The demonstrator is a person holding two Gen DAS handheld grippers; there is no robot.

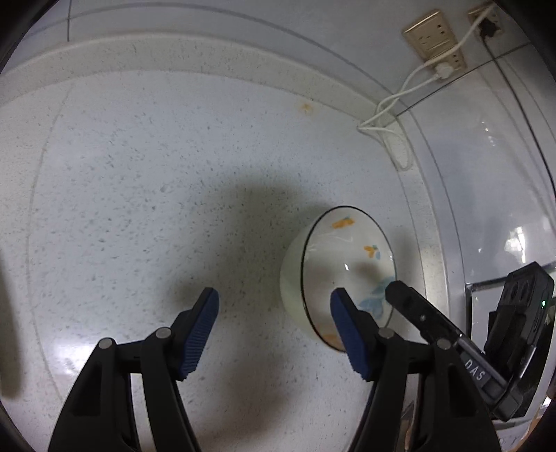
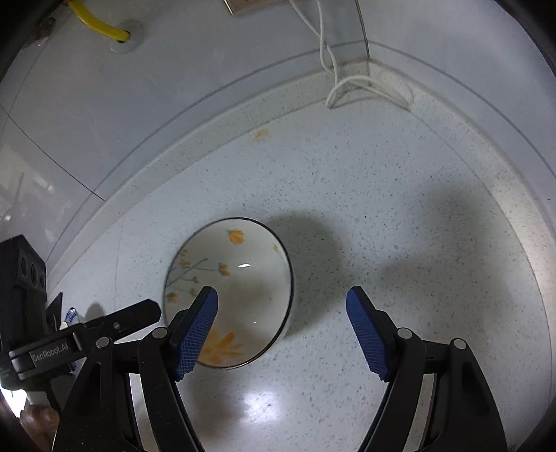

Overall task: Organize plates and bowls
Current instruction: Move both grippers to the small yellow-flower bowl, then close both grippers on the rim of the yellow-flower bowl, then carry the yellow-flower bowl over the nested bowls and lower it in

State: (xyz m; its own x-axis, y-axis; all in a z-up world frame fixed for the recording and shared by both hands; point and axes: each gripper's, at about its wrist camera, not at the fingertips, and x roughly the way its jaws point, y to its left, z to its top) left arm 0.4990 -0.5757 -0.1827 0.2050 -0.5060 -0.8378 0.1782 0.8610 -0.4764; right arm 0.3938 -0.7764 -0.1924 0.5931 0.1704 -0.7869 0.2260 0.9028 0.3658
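Observation:
One white bowl with orange flowers and a dark rim stands upright on the speckled countertop (image 1: 139, 174). In the left wrist view the bowl (image 1: 344, 257) lies right of centre, and my left gripper (image 1: 274, 295) hangs open above the counter with its right finger in front of the bowl's near wall. In the right wrist view the bowl (image 2: 243, 278) sits left of centre; my right gripper (image 2: 280, 292) is open, its left finger over the bowl's inside and its right finger over bare counter. Neither gripper's pads touch the bowl. Each view catches the other gripper's finger (image 1: 410, 306) (image 2: 132, 313) beside the bowl.
A raised curb (image 1: 173, 55) runs along the tiled wall and turns at a corner behind the bowl. Wall sockets (image 1: 431, 34) and a white cable (image 1: 392, 104) hang into that corner. A yellow hose (image 2: 97, 24) enters the wall. A small orange stain (image 2: 260, 134) marks the counter.

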